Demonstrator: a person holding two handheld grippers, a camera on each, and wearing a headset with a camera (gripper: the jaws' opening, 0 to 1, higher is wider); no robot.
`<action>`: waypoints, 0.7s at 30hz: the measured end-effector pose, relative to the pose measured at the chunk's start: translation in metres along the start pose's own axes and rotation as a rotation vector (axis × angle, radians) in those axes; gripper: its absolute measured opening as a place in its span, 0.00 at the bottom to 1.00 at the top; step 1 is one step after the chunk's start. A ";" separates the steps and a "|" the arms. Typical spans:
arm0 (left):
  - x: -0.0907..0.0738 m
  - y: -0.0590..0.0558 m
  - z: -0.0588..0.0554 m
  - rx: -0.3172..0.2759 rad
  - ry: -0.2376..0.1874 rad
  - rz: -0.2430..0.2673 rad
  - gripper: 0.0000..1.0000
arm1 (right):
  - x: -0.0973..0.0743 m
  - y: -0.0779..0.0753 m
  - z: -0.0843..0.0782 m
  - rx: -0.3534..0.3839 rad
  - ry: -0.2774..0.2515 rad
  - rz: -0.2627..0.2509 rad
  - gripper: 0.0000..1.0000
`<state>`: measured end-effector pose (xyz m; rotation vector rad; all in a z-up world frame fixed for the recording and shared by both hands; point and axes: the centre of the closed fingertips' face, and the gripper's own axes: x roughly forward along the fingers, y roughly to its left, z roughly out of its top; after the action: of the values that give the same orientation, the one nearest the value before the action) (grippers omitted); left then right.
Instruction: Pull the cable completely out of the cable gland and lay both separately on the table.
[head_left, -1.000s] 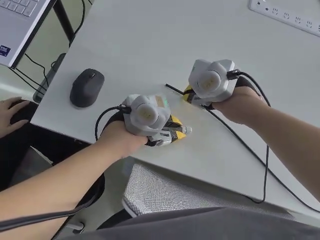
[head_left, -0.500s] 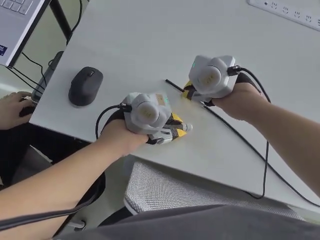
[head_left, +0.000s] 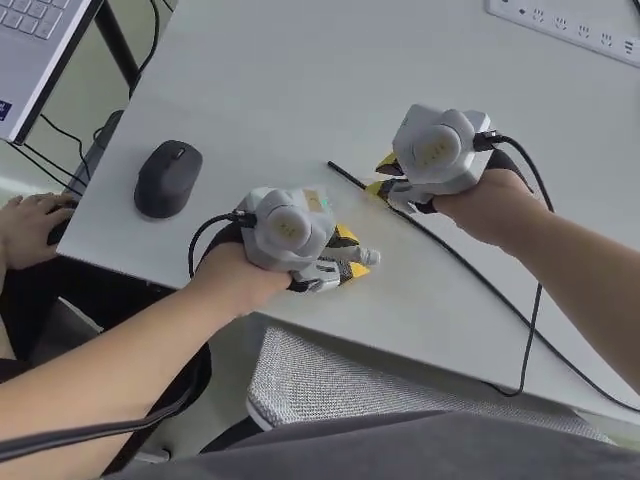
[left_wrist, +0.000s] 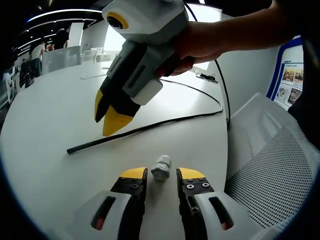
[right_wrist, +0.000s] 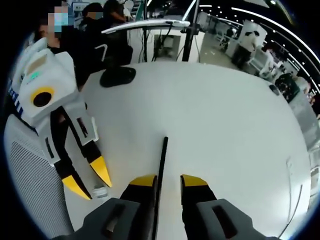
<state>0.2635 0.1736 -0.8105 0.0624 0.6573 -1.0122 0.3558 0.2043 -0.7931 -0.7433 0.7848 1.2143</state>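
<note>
Cable (right_wrist: 164, 155) thin, black; gland (left_wrist: 161, 166) small, white; left claw (left_wrist: 161, 173) and right claw (right_wrist: 169, 180) apart.

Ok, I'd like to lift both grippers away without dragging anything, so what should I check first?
1. Separation: the cable and the cable gland lie apart on the table: ok.
2. Grip, left gripper: open, jaws either side of the gland: ok.
3. Contact of left jaws with the gland: cannot tell.
4. Grip, right gripper: open, cable running between its jaws: ok.
5. Contact of right jaws with the cable: cannot tell.
</note>
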 end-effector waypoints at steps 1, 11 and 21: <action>-0.001 -0.001 0.002 -0.007 -0.004 0.000 0.25 | -0.005 -0.001 0.001 0.025 -0.015 -0.009 0.16; -0.010 -0.003 0.009 -0.038 -0.017 0.007 0.32 | -0.042 -0.001 0.006 0.131 -0.114 -0.038 0.25; -0.032 -0.006 0.029 -0.100 -0.078 0.020 0.38 | -0.087 -0.005 -0.003 0.270 -0.225 -0.082 0.33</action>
<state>0.2616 0.1850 -0.7690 -0.0578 0.6335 -0.9569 0.3461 0.1561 -0.7213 -0.4051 0.7065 1.0702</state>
